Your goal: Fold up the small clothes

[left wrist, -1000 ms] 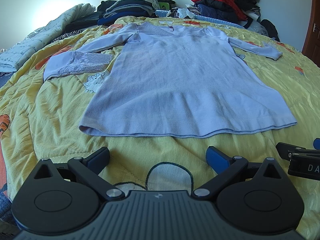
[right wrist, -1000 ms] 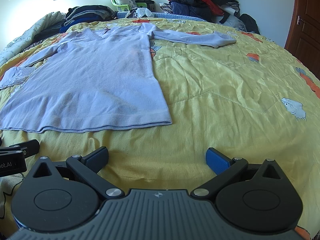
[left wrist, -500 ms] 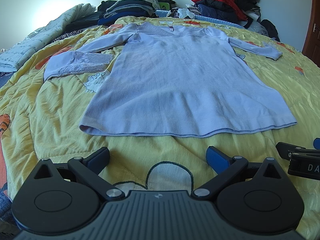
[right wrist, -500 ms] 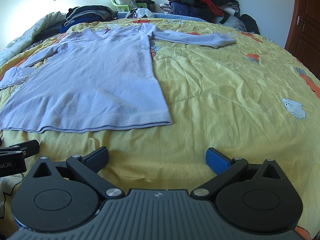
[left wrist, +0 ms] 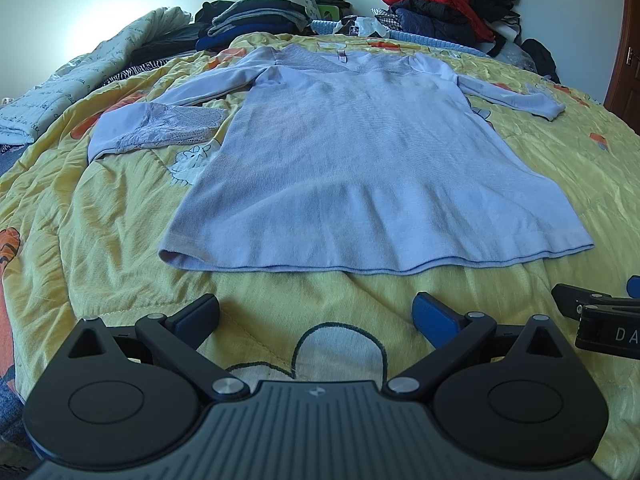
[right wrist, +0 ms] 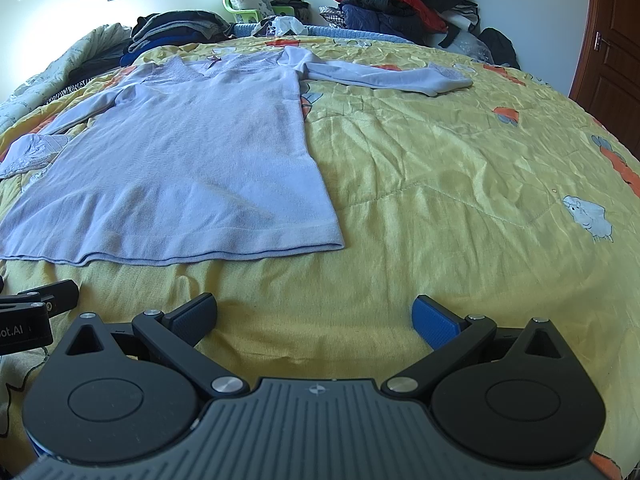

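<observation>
A pale lavender long-sleeved top lies flat on the yellow bedspread, neck away from me, hem towards me. It also shows in the right wrist view, with its right sleeve stretched out sideways. Its left sleeve is bent, with a lace cuff. My left gripper is open and empty, just short of the hem's middle. My right gripper is open and empty, in front of the hem's right corner. Each gripper shows at the edge of the other's view.
Piles of dark folded clothes and red and black jackets lie at the far end of the bed. A patterned quilt lies along the left side. A wooden door stands at the right.
</observation>
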Action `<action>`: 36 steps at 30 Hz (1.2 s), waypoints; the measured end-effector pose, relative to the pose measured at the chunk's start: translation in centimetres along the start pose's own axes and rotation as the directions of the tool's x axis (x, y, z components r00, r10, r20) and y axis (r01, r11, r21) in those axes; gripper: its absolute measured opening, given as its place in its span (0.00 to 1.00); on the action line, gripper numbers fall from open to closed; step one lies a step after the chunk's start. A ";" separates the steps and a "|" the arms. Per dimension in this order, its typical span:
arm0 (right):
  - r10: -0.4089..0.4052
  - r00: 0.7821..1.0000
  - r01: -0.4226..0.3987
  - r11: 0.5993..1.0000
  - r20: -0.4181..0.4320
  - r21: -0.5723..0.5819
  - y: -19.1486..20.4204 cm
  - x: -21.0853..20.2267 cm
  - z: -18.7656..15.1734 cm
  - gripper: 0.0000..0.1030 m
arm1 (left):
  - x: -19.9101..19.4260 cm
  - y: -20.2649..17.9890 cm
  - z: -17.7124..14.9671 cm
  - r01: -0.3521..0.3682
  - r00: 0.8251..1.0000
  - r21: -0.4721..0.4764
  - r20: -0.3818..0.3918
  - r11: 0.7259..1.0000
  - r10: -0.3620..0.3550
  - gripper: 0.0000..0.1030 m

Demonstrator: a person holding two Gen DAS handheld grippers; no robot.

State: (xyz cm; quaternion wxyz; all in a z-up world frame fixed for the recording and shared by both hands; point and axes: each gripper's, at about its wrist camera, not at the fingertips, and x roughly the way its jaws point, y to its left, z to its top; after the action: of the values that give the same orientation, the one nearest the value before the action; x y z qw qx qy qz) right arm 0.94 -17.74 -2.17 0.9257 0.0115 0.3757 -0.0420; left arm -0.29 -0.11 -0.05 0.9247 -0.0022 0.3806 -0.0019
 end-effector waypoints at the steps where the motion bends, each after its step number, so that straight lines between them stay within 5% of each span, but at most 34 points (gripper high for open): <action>1: 0.000 1.000 0.000 1.000 0.000 0.000 0.0 0.0 0.0 1.00 | 0.0 0.0 0.0 0.000 1.000 0.000 0.000 1.000 0.000 1.00; 22: 0.007 1.000 -0.007 1.000 -0.003 0.000 -0.2 0.1 0.1 1.00 | -0.7 0.6 0.0 -0.003 1.000 -0.023 -0.003 1.000 0.003 1.00; 26: 0.104 0.995 -0.104 0.991 0.003 0.079 -2.7 -0.2 1.7 0.97 | -3.1 3.2 1.1 0.012 0.996 -0.090 0.085 0.996 -0.005 1.00; 30: 0.235 0.968 -0.252 0.927 0.093 0.279 -8.0 -0.6 4.2 0.97 | -3.7 5.9 3.2 0.027 0.992 -0.178 0.125 0.984 -0.005 1.00; 32: 0.242 0.962 -0.271 0.902 0.127 0.336 -10.6 -0.3 5.8 0.96 | -2.9 7.4 5.0 0.035 0.993 -0.258 0.116 0.966 -0.005 1.00; 36: 0.246 0.955 -0.292 0.881 0.167 0.372 -14.4 1.8 10.2 0.91 | -1.6 8.9 7.4 0.089 0.977 -0.388 0.215 0.917 -0.004 1.00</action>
State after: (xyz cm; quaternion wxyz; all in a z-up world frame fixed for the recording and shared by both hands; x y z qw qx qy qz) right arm 8.05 -32.75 4.06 0.9214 0.2464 0.3004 0.0118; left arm 3.83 8.83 6.27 0.9398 -0.1983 0.2732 0.0532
